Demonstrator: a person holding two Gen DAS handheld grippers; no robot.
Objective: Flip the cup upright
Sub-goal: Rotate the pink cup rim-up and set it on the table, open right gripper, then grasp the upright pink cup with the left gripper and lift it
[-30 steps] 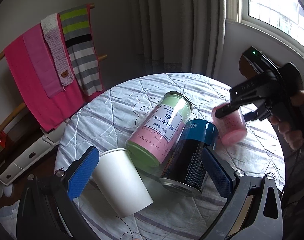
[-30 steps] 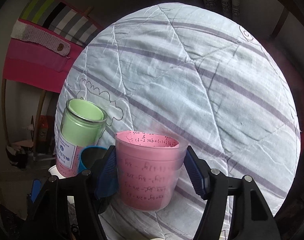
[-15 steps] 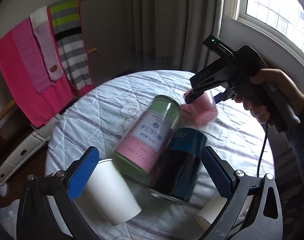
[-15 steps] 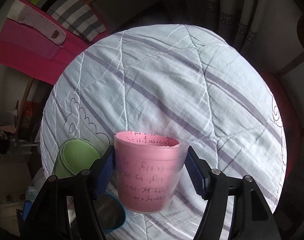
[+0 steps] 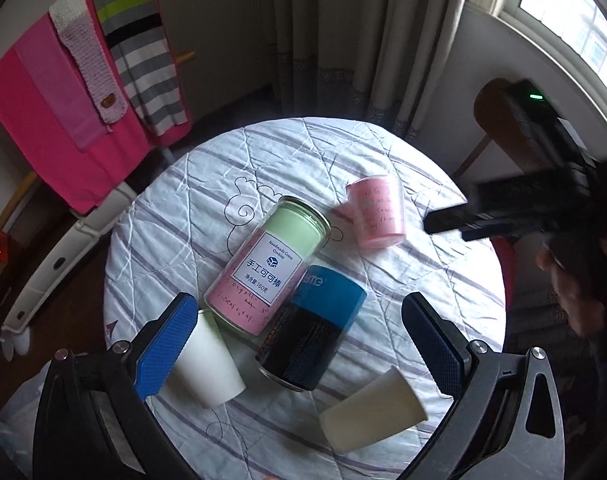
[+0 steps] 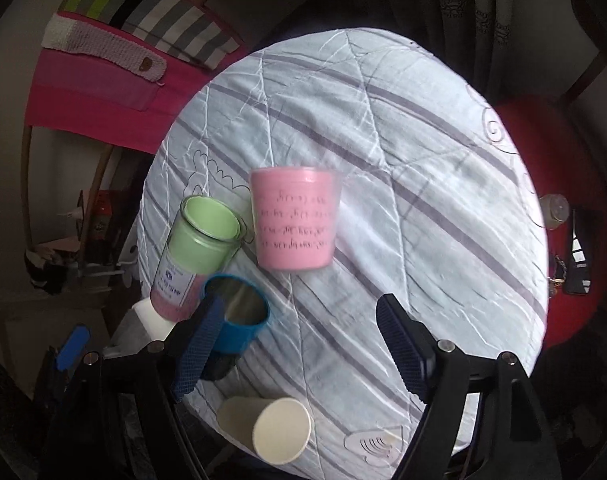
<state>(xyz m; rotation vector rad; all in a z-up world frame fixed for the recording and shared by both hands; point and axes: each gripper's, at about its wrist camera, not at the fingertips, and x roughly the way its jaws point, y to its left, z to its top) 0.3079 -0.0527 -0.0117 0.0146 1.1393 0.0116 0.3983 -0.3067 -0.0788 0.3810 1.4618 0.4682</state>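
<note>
The pink cup (image 5: 377,212) stands on the round table, wide rim up, in both views (image 6: 293,218). My right gripper (image 6: 299,348) is open and empty, drawn back from the cup; it shows blurred at the right of the left wrist view (image 5: 459,224). My left gripper (image 5: 299,344) is open and empty above the near side of the table. A white paper cup (image 5: 205,364) lies on its side by its left finger. A cream paper cup (image 5: 373,412) lies on its side near its right finger, also in the right wrist view (image 6: 269,428).
A green and pink jar (image 5: 271,264) and a blue and black can (image 5: 311,328) lie on their sides mid-table on the striped cloth (image 5: 423,280). A rack with pink and striped towels (image 5: 75,104) stands left. A red chair (image 6: 563,240) holds small items behind the table.
My right gripper set the pink cup down on the table, opened and pulled back to the right. The left gripper rose and drew back, bringing a second paper cup into view.
</note>
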